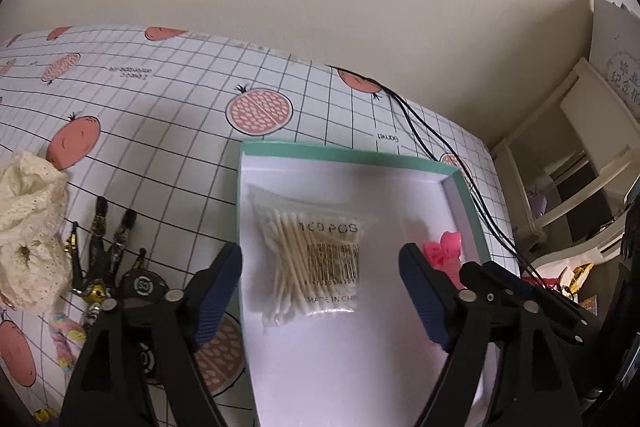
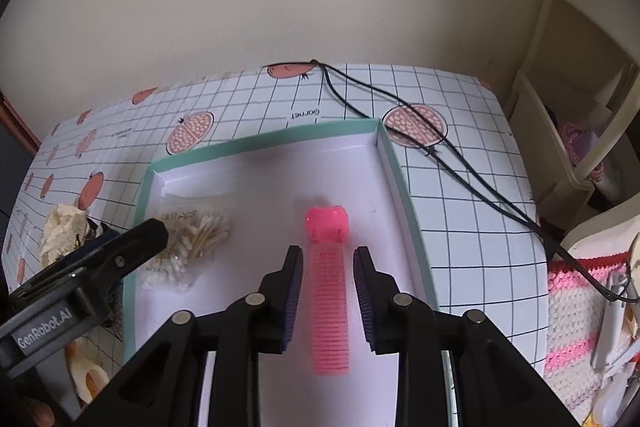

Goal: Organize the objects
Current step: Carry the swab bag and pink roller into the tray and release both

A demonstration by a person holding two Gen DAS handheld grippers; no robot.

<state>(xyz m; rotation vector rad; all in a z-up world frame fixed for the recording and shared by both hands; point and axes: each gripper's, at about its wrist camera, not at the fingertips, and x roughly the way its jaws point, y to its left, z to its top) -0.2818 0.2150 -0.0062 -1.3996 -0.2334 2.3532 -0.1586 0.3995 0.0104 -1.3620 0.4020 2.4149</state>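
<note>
Gridded pomegranate-print cloth (image 1: pixel 168 131) covered your table. From the left wrist, your left gripper (image 1: pixel 320 291) gaped wide over the teal-rimmed box (image 1: pixel 348 150), with the cotton swab packet (image 1: pixel 316 259) lying inside it. From the right wrist, your right gripper (image 2: pixel 327 291) stood parted around the pink comb (image 2: pixel 329 287) inside that box, pads clear of it.

One box (image 2: pixel 400 187), one swab bag (image 1: pixel 316 255), one comb (image 2: pixel 330 291).
</note>
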